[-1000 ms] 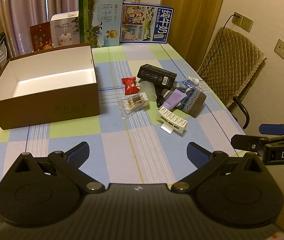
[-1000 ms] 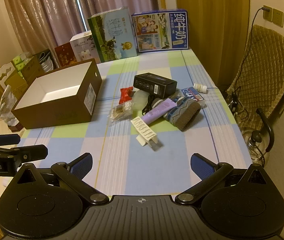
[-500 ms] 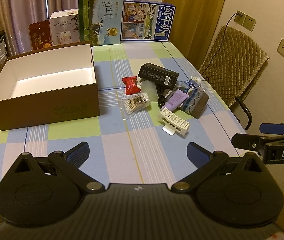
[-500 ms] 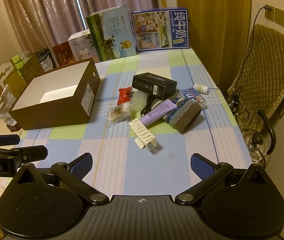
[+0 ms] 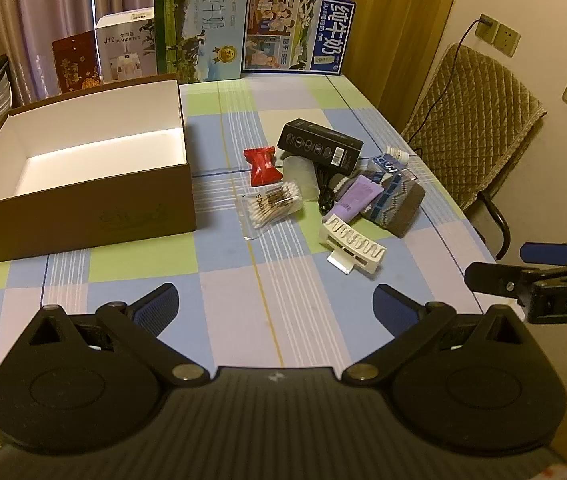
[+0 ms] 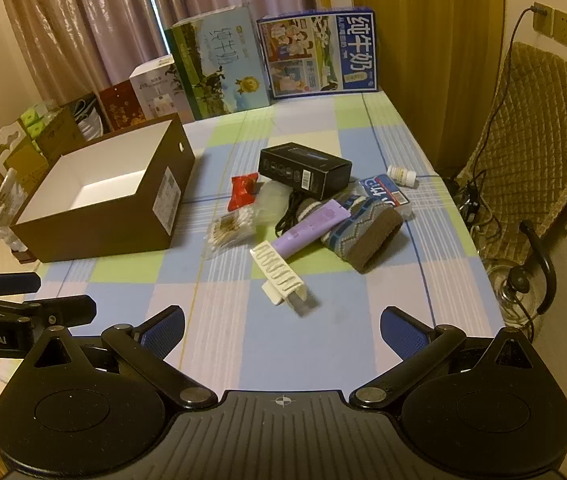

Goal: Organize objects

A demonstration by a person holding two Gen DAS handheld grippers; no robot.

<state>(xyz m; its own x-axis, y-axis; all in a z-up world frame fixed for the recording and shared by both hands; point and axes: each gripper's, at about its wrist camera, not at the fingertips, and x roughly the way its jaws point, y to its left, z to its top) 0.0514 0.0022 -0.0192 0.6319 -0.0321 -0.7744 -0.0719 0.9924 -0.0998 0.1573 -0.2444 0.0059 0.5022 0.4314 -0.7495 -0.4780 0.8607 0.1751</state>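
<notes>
Brown box sat open-topped on the desk, likely to receive the loose pile: white clip, cotton swabs, purple tube. Left gripper and right gripper hovered short of them, jaws apart, holding nothing.

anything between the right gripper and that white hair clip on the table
Nothing visible. The right gripper hovers open over bare tablecloth, and the white hair clip lies straight ahead at the near edge of the pile. The purple tube sits beyond it, touching its far end.
</notes>
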